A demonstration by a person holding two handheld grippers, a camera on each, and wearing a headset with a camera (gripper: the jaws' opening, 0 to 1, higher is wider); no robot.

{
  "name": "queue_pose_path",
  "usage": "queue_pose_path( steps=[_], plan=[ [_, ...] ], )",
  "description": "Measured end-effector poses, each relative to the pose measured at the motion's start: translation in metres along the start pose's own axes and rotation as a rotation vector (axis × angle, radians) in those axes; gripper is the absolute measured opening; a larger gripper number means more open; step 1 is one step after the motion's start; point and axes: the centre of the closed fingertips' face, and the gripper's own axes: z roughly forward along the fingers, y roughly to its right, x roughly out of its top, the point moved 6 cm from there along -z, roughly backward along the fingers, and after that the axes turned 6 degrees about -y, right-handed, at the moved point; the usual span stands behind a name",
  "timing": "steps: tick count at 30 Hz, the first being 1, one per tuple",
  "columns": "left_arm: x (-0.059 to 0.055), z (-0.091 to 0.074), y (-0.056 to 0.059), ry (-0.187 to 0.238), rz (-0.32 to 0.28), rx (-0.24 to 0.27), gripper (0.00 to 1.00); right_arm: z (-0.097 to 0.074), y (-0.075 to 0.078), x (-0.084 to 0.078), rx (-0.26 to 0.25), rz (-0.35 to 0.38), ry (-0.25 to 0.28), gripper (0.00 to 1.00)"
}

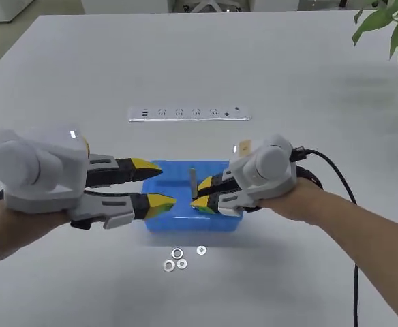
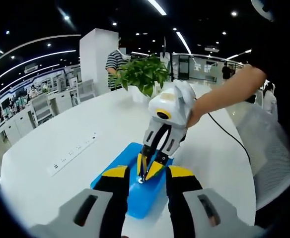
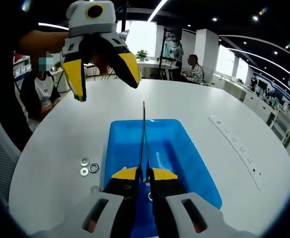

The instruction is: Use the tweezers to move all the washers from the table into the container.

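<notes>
the right claw was clamped on the tweezers, its yellow jaws pinched together around them above the blue container. in the right gripper view the tweezers ran straight out along the container; whether their tips held anything i couldn't tell. the left claw hung at the container's left end, its jaws spread wide with nothing between them, facing the right one. four washers lay on the white desk just in front of the container, three bunched together and one a little to the right. a power strip lay farther back, and a plant stood at the far right corner.
</notes>
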Motion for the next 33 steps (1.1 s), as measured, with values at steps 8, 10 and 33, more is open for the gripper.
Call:
queue_pose_path(
  steps=[8, 10, 33],
  plan=[
    [0.005, 0.019, -0.005, -0.022, 0.026, -0.025, 0.27, 0.001, 0.000, -0.003, 0.007, 0.012, 0.004, 0.10],
    [0.006, 0.025, -0.006, -0.031, 0.037, -0.030, 0.26, 0.001, 0.001, -0.003, 0.007, 0.015, 0.006, 0.10],
    [0.012, 0.051, -0.010, -0.039, 0.091, -0.133, 0.09, 0.000, 0.000, -0.003, 0.017, -0.007, 0.004, 0.11]
  ],
)
